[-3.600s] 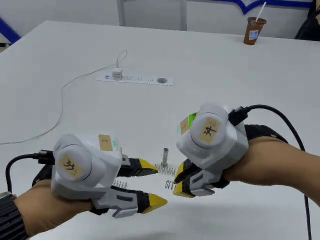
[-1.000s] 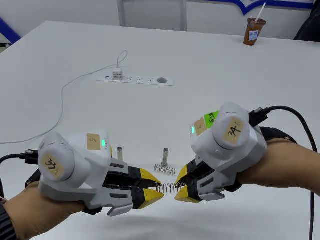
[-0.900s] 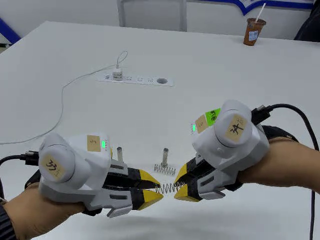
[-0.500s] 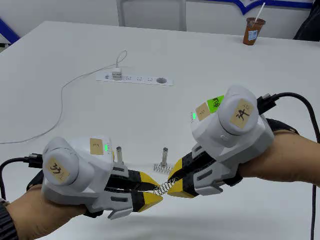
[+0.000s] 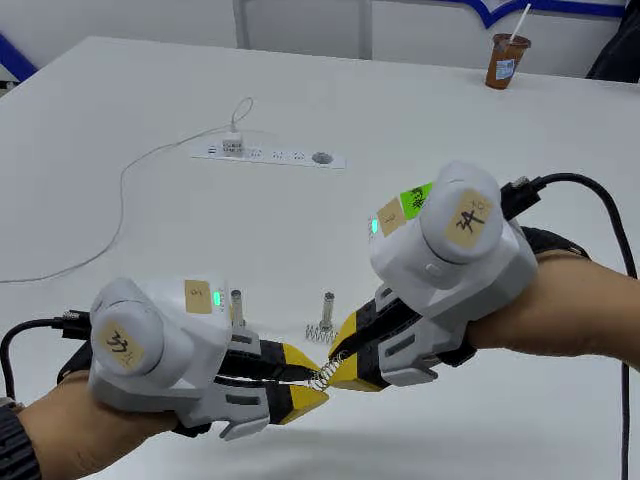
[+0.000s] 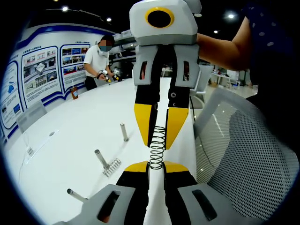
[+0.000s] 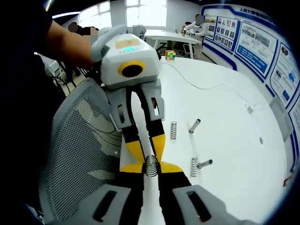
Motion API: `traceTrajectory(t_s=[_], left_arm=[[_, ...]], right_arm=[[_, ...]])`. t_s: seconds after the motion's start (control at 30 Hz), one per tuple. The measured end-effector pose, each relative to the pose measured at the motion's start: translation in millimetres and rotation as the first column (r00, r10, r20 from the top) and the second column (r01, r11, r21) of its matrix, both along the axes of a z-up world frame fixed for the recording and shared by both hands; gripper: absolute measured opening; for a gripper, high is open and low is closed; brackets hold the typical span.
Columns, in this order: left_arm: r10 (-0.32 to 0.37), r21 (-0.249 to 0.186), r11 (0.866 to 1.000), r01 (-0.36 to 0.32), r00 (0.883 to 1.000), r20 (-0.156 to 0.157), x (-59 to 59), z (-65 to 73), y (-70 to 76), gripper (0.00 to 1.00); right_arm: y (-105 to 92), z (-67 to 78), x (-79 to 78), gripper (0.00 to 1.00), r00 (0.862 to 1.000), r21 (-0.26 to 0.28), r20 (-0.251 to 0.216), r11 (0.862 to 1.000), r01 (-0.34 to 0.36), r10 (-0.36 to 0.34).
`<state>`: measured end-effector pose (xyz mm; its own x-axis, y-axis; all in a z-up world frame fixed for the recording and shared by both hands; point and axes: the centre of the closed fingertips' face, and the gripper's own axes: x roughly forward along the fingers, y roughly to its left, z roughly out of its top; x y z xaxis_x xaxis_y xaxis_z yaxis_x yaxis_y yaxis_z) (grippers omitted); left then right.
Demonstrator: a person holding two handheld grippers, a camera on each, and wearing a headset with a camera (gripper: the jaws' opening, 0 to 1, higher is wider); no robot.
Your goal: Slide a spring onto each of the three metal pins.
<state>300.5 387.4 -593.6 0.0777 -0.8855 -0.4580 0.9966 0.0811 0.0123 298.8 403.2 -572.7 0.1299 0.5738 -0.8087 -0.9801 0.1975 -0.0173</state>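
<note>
Head view: the left gripper (image 5: 305, 385) and right gripper (image 5: 345, 365) meet tip to tip low over the white table (image 5: 420, 150), each clamped on one end of a thin, bright wire coil spring (image 5: 323, 372). Left gripper view: the spring (image 6: 157, 145) has its long axis straight ahead, running from jaw tips to jaw tips. Right gripper view: the spring (image 7: 150, 165) appears end-on as a ring.

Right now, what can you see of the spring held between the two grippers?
The spring is a thin, bright metal coil with open, evenly spaced turns. It spans straight between the left gripper and the right gripper, apparently just above the white table. Each one's yellow-tipped jaws pinch one end.
</note>
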Motion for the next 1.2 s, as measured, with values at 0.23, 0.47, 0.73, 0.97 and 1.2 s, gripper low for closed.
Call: traceTrajectory(t_s=[0.23, 0.47, 0.73, 0.97, 1.2], left_arm=[[-0.002, -0.004, 1.0, 0.002, 1.0, 0.001, -1.1, 0.5, -3.1, 0.14], [0.003, -0.022, 1.0, -0.003, 1.0, -0.002, -2.4, 2.9, -6.2, 0.2], [0.019, -0.038, 0.999, -0.019, 1.0, -0.008, -2.0, 4.4, -5.9, 0.26], [0.042, -0.049, 0.998, -0.042, 0.999, -0.014, 0.4, 5.2, -2.6, 0.3], [0.056, -0.049, 0.997, -0.057, 0.998, -0.014, 1.3, 3.8, 1.0, 0.33]], right_arm=[[-1.1, -0.3, 0.1, 0.12, 1.0, -0.005, -0.004, 1.0, 0.004, -0.004], [-4.4, -0.6, 1.1, 0.12, 1.0, -0.018, -0.007, 1.0, 0.008, -0.008], [-7.0, -0.3, 2.8, 0.12, 1.0, -0.027, -0.011, 1.0, 0.011, -0.012], [-14.2, 2.4, 7.2, 0.12, 1.0, -0.035, -0.009, 0.999, 0.027, -0.027], [-23.7, 1.6, 10.4, 0.12, 0.999, -0.046, -0.012, 0.998, 0.045, -0.046]])
